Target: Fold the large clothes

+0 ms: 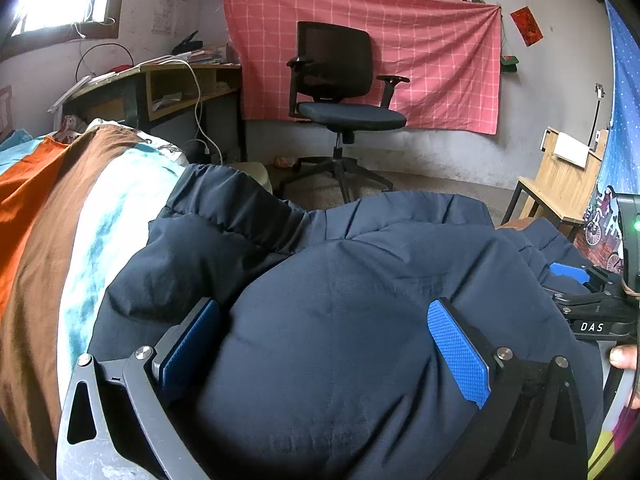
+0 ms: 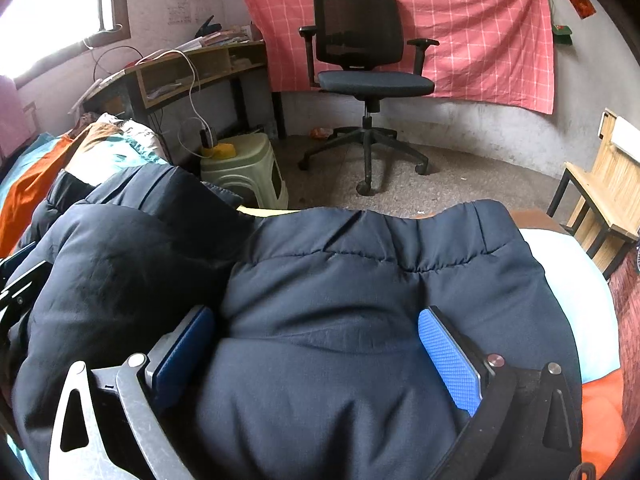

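Behind the bed (image 1: 48, 216) stands a black office chair (image 1: 340, 92) before a pink checked cloth (image 1: 432, 60). On the bed's striped cover lies a navy puffer jacket (image 1: 340, 312). Left gripper (image 1: 324, 344) and right gripper (image 2: 316, 352) both press into its padding, jaws spread wide around bulging fabric.

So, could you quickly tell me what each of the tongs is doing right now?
Left tongs: open, pads straddling the navy padded jacket, not clamped.
Right tongs: open, likewise straddling the jacket.
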